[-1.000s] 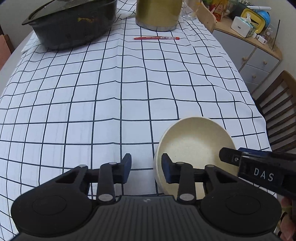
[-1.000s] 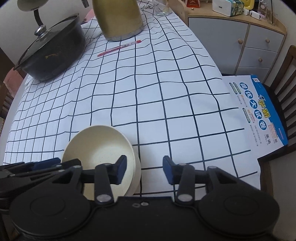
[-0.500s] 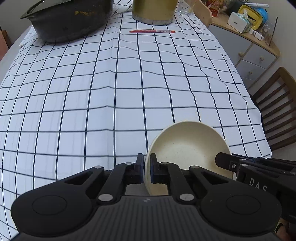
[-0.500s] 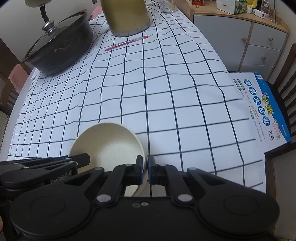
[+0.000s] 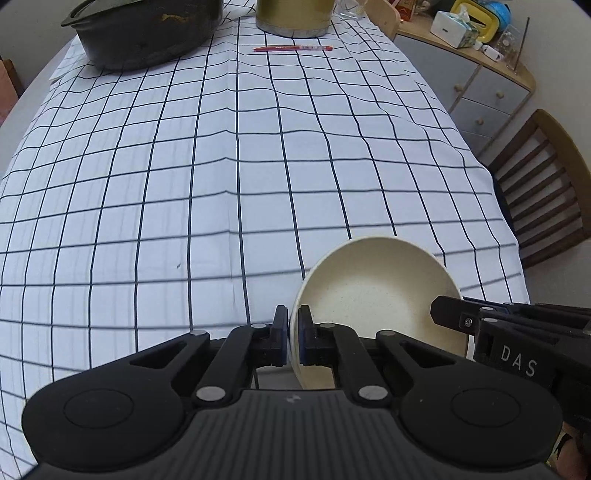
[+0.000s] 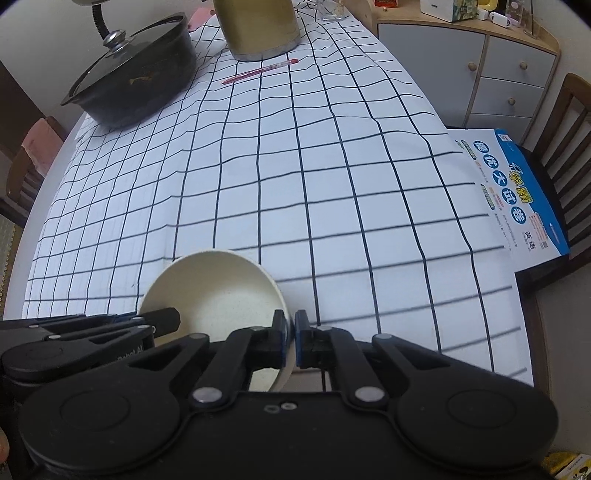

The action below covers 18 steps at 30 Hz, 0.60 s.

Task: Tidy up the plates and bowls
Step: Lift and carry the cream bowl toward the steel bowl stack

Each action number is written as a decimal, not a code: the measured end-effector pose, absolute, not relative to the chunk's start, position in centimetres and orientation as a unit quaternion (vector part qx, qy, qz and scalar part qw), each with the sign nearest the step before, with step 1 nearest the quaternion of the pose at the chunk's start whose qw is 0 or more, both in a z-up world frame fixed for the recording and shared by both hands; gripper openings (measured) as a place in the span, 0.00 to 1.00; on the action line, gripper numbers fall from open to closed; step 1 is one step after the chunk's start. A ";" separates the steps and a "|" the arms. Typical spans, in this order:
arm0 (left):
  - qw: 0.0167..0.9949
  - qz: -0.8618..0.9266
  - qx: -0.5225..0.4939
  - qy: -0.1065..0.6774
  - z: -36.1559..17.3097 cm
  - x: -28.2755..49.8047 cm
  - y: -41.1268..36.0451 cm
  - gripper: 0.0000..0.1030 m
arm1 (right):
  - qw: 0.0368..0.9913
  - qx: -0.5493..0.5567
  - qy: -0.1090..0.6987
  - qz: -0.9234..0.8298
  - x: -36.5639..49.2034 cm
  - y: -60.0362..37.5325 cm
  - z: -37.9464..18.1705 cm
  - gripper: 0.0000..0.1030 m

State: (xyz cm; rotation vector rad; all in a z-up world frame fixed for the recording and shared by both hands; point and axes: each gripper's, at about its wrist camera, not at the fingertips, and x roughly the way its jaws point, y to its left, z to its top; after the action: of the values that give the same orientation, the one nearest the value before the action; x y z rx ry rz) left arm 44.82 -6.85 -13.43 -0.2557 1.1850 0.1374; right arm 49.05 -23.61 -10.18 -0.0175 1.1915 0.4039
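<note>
Both claws were clamped on the same cream bowl (image 5: 376, 291), one on each side of its rim. The left claw (image 5: 291, 338) pinched the rim on the bowl's left side, with one pad outside the wall and one inside. The right claw (image 6: 290, 341) pinched the opposite side in the same way. In each wrist view the other claw's black fingers reached in from the far side of the bowl.

The bowl therefore lay between the two claws: to the right of the left claw and to the left of the right claw, directly at the fingertips of each. It appeared tilted, with its open face turned forward and up toward the cameras, and it seemed to ride clear of the checked tablecloth (image 5: 221, 166), though contact at its hidden lower edge could not be ruled out.

Neither hand was nearer; the grip was symmetrical. The line joining the two grip points ran across the bowl from side to side. The coming move likely depended on keeping both claws level with each other along that line, so that the bowl did not twist or slip. No plates or other bowls were visible ahead of the claws; a black pot (image 6: 136, 70), a gold canister (image 6: 258, 29) and a red pen (image 6: 258, 72) lay well beyond.
</note>
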 end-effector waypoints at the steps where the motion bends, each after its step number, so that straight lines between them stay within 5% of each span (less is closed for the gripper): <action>1: 0.820 0.062 -0.119 0.556 -13.1 44.2 -7.0 0.05 | 0.809 -0.009 0.556 0.188 48.5 -23.7 -9.9 0.05; 18: 0.853 0.000 -0.069 0.517 -4.4 33.7 -10.9 0.05 | 0.847 0.000 0.508 0.155 37.3 -26.8 -1.8 0.05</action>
State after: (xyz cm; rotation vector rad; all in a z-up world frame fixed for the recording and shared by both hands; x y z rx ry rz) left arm 33.73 -10.87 -4.42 -0.1454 1.0880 -0.0009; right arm 37.29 -26.84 -1.83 -0.0005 1.0712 0.3277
